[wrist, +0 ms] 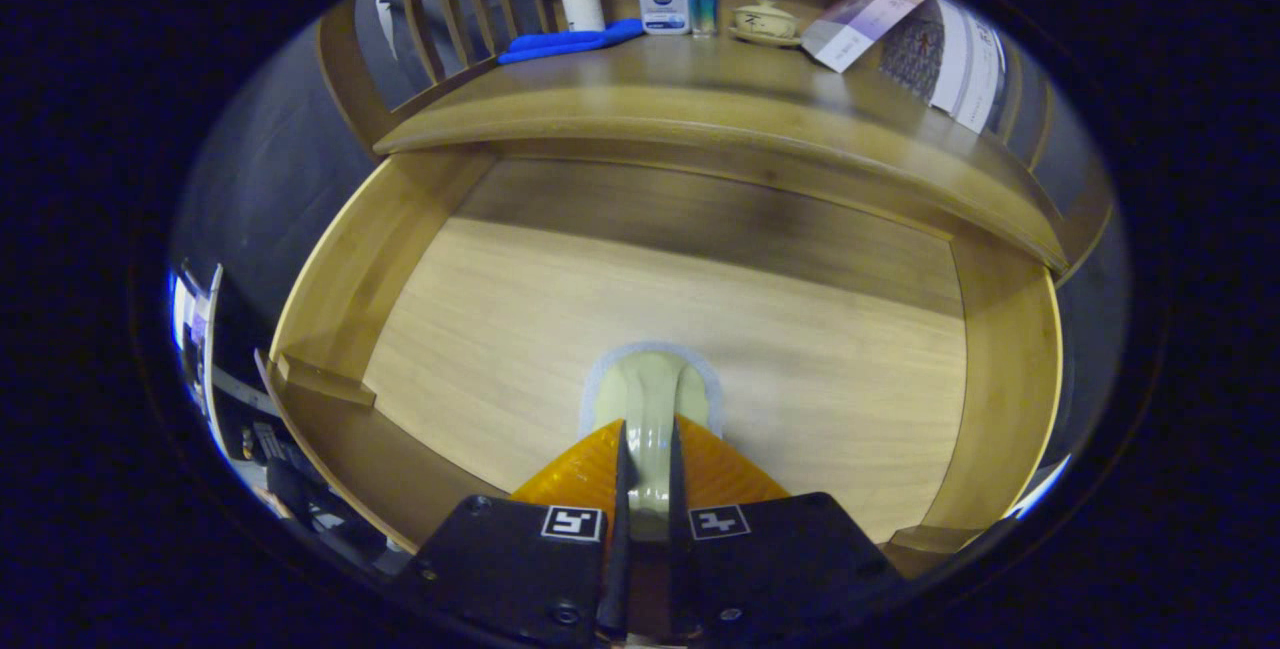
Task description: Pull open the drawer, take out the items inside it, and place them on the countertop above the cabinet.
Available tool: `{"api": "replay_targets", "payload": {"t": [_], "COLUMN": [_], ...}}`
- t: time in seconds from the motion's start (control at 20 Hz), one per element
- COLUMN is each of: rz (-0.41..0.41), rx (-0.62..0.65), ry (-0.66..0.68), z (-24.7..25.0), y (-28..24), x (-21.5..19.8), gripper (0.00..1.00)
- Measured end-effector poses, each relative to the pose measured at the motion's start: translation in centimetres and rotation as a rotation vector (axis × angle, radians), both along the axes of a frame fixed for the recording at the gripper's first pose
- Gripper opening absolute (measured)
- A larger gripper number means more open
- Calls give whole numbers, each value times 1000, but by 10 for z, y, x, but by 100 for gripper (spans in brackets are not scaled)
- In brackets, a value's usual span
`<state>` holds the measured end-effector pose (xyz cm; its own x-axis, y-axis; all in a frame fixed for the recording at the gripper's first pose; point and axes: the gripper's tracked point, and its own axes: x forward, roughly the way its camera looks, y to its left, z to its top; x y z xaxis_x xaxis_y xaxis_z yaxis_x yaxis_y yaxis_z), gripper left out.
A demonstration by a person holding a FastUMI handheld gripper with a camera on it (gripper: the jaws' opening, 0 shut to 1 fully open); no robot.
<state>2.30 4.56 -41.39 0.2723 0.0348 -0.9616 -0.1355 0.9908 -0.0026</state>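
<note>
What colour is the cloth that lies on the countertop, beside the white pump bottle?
The cloth is bright blue, seen best in the gripper view.

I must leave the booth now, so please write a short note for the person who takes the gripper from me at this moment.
Gripper: shut on a pale spoon, its bowl just ahead of the fingers, over the drawer floor.
Drawer: pulled open; no other item seen on its floor.
Countertop: carries a blue cloth, bottles, a small lidded dish and a box.
Done: drawer open, spoon gripped.
Left: set the spoon on the countertop.
</note>
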Motion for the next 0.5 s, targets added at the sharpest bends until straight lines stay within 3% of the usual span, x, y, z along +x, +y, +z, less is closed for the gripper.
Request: {"api": "replay_targets", "payload": {"t": [0.5], "rz": [-11], "rx": [-31], "ry": [-189], "z": [90], "y": [-18], "x": [35], "gripper": [18]}}
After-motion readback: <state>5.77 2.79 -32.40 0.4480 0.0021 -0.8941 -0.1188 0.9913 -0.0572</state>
